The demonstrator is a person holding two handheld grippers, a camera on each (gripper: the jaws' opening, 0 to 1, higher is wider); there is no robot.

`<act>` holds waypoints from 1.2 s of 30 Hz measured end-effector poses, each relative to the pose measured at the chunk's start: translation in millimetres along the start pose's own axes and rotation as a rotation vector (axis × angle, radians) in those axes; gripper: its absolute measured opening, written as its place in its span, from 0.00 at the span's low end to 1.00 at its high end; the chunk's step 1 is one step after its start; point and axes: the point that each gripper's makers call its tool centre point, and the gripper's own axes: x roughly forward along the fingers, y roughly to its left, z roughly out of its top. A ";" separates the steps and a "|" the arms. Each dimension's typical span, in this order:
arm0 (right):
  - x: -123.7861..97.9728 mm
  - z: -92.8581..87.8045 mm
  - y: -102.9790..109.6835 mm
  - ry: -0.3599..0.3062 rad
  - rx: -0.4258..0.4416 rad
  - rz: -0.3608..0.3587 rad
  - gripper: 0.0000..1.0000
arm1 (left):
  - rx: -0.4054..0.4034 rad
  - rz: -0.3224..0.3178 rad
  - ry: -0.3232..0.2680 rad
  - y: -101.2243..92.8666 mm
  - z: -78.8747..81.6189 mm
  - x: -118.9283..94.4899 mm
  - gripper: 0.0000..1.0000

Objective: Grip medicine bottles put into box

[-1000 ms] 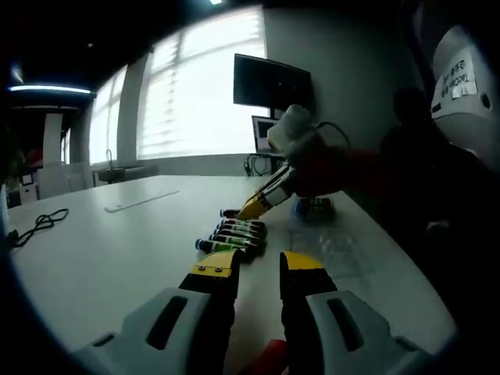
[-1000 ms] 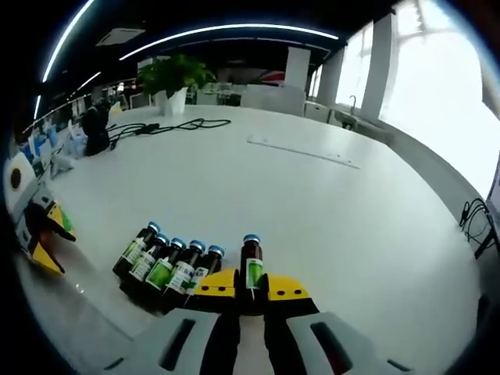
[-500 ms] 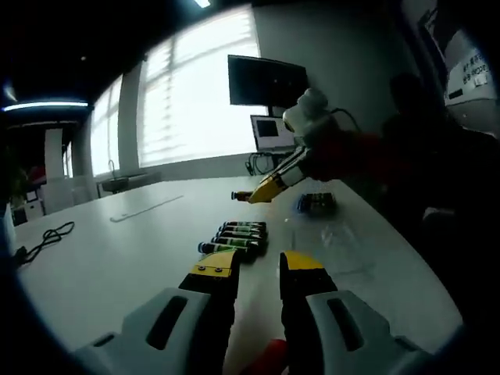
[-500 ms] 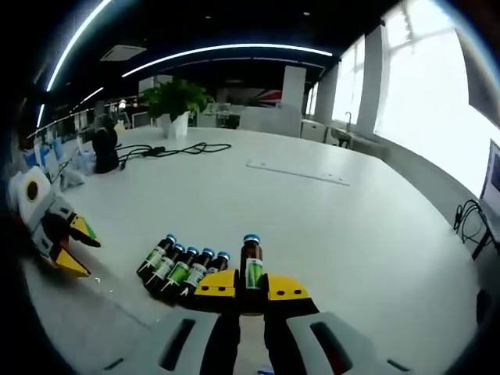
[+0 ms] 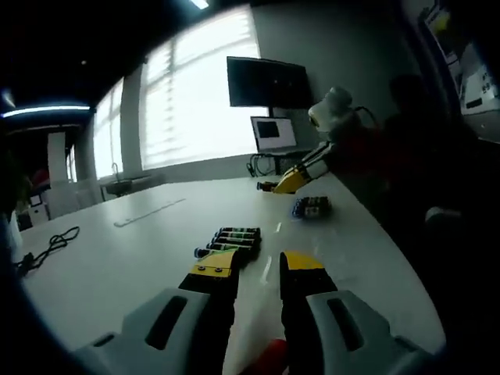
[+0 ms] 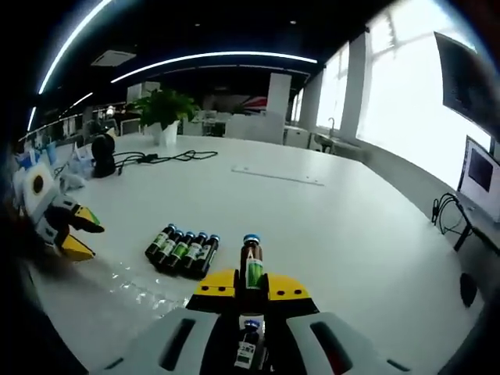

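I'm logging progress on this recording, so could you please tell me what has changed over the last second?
The right gripper, shut on a medicine bottle throughout, has lifted it from beside the row and carried it away toward the box, where other bottles stand. The row of four medicine bottles on the white table stayed put, and the left gripper stayed open and empty.

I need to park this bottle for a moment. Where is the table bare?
Bare: table between the bottle row and the cable; also beyond the row toward the plant. Crowded: around the row and left tongs.
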 end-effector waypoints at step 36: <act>-27.5 -44.2 20.0 0.085 0.153 -0.002 0.07 | -0.095 0.039 0.003 -20.0 -12.9 -39.7 0.14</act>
